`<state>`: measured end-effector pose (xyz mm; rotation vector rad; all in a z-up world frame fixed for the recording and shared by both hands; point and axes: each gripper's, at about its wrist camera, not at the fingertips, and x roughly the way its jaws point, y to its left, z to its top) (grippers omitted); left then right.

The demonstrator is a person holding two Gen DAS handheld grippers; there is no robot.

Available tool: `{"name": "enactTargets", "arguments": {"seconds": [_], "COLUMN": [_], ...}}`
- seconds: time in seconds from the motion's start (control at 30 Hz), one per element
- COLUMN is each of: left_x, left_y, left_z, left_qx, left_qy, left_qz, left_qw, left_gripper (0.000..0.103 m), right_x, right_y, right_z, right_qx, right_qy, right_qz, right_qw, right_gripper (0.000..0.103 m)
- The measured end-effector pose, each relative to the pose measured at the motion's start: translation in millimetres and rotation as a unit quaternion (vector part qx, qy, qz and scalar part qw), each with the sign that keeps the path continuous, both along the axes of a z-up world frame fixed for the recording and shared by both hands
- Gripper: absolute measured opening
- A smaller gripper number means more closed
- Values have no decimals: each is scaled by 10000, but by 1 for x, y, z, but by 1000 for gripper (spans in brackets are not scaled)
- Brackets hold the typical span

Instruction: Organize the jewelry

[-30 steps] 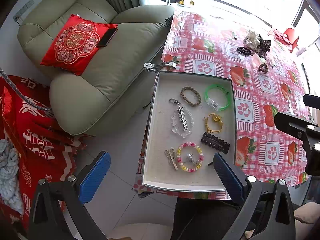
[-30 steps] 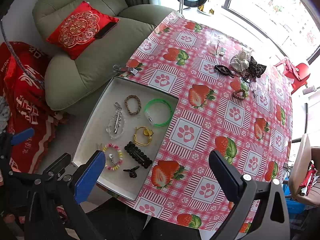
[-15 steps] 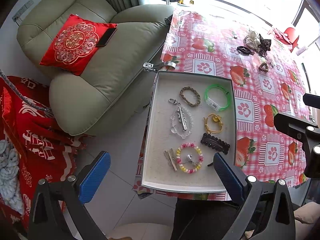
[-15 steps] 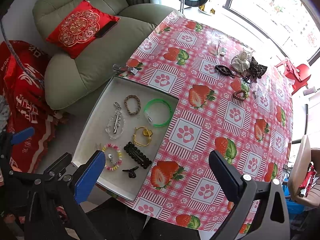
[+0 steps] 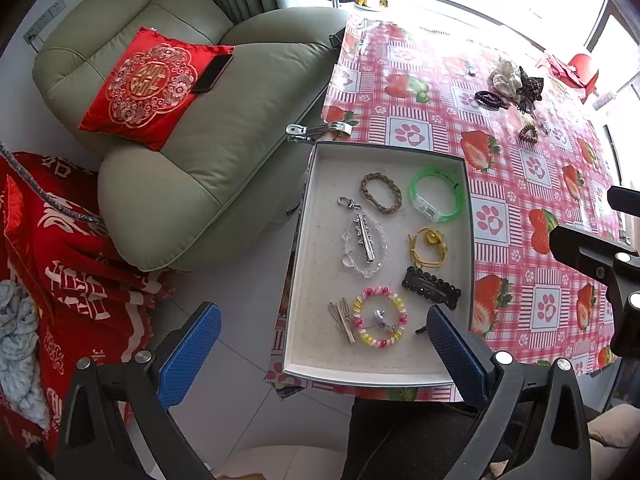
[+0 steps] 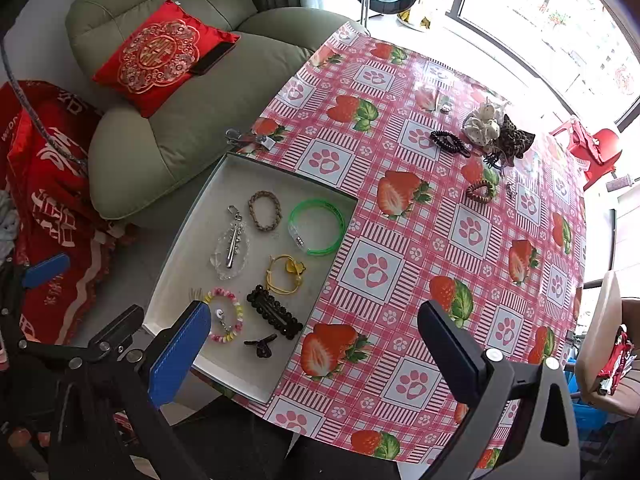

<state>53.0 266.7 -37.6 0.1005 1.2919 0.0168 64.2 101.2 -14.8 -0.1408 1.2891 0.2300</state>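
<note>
A white tray [image 5: 316, 216] [image 6: 192, 240] lies at the table's near left corner. It holds a braided bracelet [image 5: 381, 193], a green bangle [image 5: 437, 194] [image 6: 317, 227], a clear bead bracelet with a silver clip [image 5: 364, 240], a yellow cord piece [image 5: 427, 247], a black hair clip [image 5: 431, 287] [image 6: 274, 312] and a pink-yellow bead bracelet [image 5: 379, 323]. Loose scrunchies [image 6: 496, 132], a black hair tie [image 6: 448, 143] and a brown bead bracelet [image 6: 479, 192] lie at the table's far side. My left gripper [image 5: 320, 344] is open and empty above the tray's near end. My right gripper [image 6: 312, 352] is open and empty above the table's near edge.
A green armchair [image 5: 192, 128] with a red cushion [image 5: 148, 84] and a phone [image 5: 212, 74] stands left of the table. A metal clip [image 5: 316, 130] lies at the table edge beside the tray. Red fabric [image 5: 60, 280] lies on the floor at left.
</note>
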Motion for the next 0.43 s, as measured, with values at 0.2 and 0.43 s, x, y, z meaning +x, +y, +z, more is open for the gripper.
{"name": "enactTargets", "arguments": {"seconds": [0.2,0.43], "left_x": [0,1], "left_y": [-1,0], "left_z": [-3,-5], "left_qx": [-29,-49], "left_qy": [48,32], "left_qz": [-11,61], "left_qw": [10000,10000], "left_gripper": [103,103], "right_x": [1,7], "right_y": [0,5], "right_z": [-1,-11], "right_qx": [-2,23], "right_qy": [17,48], "right_qz": [23,167], "right_qw": [10000,9998], "right_gripper": [103,103]}}
